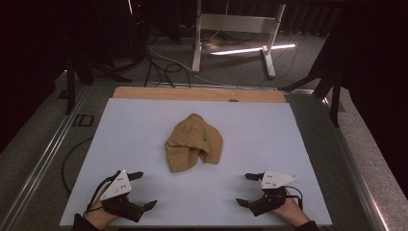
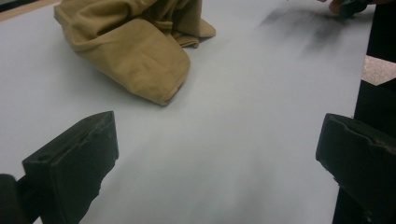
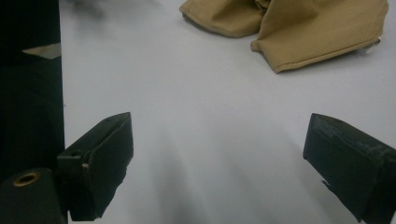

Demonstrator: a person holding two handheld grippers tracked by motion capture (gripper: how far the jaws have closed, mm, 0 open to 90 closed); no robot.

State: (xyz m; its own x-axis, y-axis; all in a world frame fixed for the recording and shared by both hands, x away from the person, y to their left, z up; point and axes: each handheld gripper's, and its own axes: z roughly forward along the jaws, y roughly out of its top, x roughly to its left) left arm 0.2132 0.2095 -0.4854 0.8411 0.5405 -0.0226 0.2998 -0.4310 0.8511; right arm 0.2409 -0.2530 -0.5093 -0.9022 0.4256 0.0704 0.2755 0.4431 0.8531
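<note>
Your left hand-held gripper [image 1: 138, 189] and right hand-held gripper [image 1: 247, 189] both sit spread, empty, near the desk's [image 1: 125, 130] near edge. Crumpled tan cloth [image 1: 193, 143] lies mid-desk; I'd pinch opposite hems.

The only readable marking is "ID" [image 1: 83, 120], in pale letters on the dark floor strip just left of the table's [image 1: 144, 120] far left corner. The small green mark on the tan cloth [image 1: 194, 143] is too small to read.
</note>
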